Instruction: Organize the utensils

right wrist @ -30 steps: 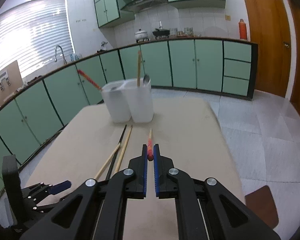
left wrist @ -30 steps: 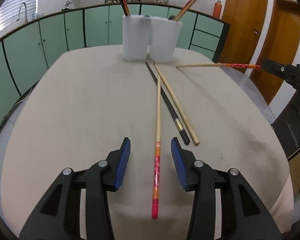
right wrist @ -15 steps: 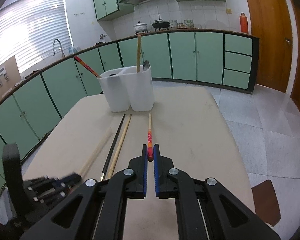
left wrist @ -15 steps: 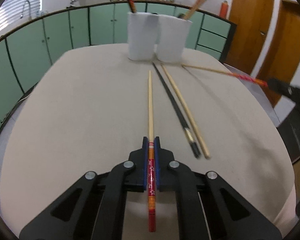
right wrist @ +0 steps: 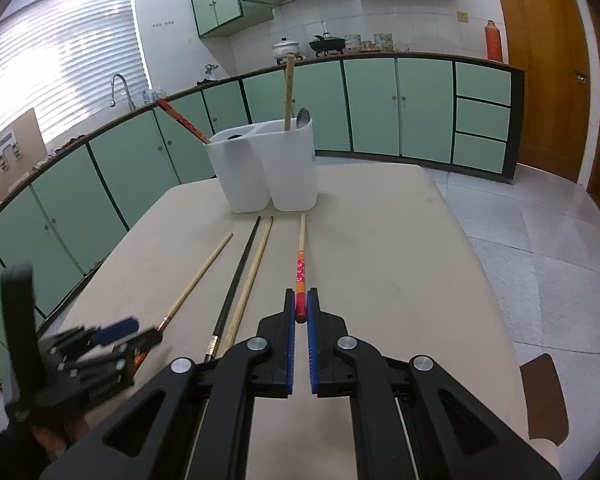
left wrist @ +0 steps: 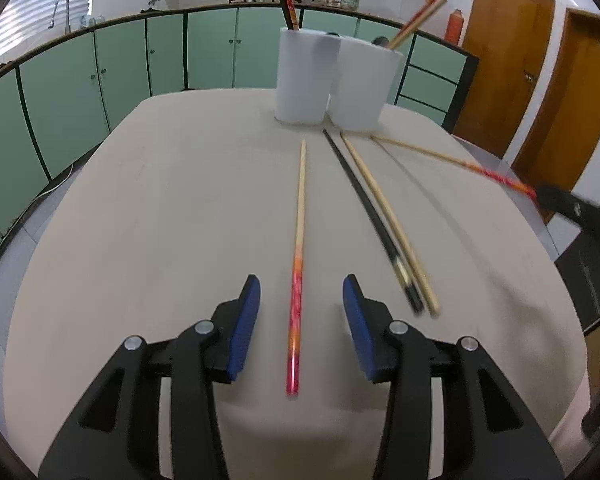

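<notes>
1. White two-part holder (right wrist: 266, 168): left cup has red chopstick (right wrist: 182, 122), right cup bamboo stick (right wrist: 289, 92) and spoon (right wrist: 303, 117)
2. Beige desk (left wrist: 160, 220), green cabinets (right wrist: 424, 108) behind; black chopstick (left wrist: 370, 216) and plain one (left wrist: 384, 212) lie side by side
3. Left tongs (left wrist: 301, 292) wide open, straddling red-ended chopstick (left wrist: 298, 248) flat on desk; right tongs (right wrist: 301, 308) clamped on patterned chopstick (right wrist: 301, 264)

Four chopsticks (left wrist: 299, 236) flat on table, near white holder (left wrist: 300, 76).

Four chopsticks lie out on the surface (left wrist: 160, 220): two red-handled ones (left wrist: 298, 236) (right wrist: 300, 264), one black (left wrist: 364, 208) and one plain wooden (left wrist: 384, 208). Two white holders (right wrist: 244, 176) (right wrist: 292, 168) stand side by side, holding perhaps three more chopsticks (right wrist: 182, 120) and one spoon (right wrist: 303, 117); their contents are partly hidden
</notes>
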Demonstrator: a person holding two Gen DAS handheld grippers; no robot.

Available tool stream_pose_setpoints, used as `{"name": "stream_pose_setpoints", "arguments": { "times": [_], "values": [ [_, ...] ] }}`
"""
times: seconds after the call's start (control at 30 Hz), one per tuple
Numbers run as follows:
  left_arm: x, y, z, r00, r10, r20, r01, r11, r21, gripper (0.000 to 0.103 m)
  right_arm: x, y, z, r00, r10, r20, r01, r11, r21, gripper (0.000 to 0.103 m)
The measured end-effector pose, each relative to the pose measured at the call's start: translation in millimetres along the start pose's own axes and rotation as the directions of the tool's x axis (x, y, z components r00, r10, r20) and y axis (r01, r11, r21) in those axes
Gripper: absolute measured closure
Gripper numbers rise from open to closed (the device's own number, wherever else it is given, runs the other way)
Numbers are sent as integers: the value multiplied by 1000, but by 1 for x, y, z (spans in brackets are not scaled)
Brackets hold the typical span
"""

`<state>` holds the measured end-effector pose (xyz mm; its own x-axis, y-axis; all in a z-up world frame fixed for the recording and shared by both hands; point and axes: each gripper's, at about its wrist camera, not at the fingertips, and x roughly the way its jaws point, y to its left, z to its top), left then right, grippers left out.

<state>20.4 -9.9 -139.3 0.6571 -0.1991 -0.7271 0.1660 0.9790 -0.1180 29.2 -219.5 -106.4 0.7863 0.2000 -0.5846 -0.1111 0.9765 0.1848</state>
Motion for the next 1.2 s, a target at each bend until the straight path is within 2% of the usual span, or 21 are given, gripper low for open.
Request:
{"name": "stream_pose_setpoints", "arguments": {
  "times": [0.13, 0.23, 0.3, 0.7, 0.77, 0.8, 0.9, 1.2],
  "values": [
    [-1, -3, -12, 1000, 16, -9, -16, 1000, 16, 63, 0, 3, -1, 1000, 6, 1, -6, 1000, 0, 97],
    [2, -3, -8, 1000, 13, -13, -13, 1000, 12, 79, 0, 6, 0, 1000, 9, 4, -9, 1000, -4, 97],
    [2, -4, -8, 1000, 12, -17, -11, 1000, 11, 84, -1, 3, 2, 1000, 9, 8, -9, 1000, -4, 97],
    [2, -11, -14, 999, 30, -13, -30, 999, 25, 84, 1, 3, 0, 1000, 8, 4, -8, 1000, -2, 97],
    [2, -11, -14, 999, 35, -9, -35, 999, 23, 88, 1, 3, 0, 1000, 8, 2, -8, 1000, -1, 97],
    [2, -11, -14, 999, 34, -9, -34, 999, 22, 98, 2, 4, 0, 1000, 7, 1, -7, 1000, -2, 97],
    [2, -10, -11, 1000, 27, -8, -27, 1000, 9, 98, 2, 3, 1, 1000, 6, 2, -6, 1000, 1, 97],
    [-30, -21, 26, 995, 15, 96, -19, 999, 41, 98, -6, 5, 4, 999, 6, 33, -5, 1000, -9, 97]
  ]
}}
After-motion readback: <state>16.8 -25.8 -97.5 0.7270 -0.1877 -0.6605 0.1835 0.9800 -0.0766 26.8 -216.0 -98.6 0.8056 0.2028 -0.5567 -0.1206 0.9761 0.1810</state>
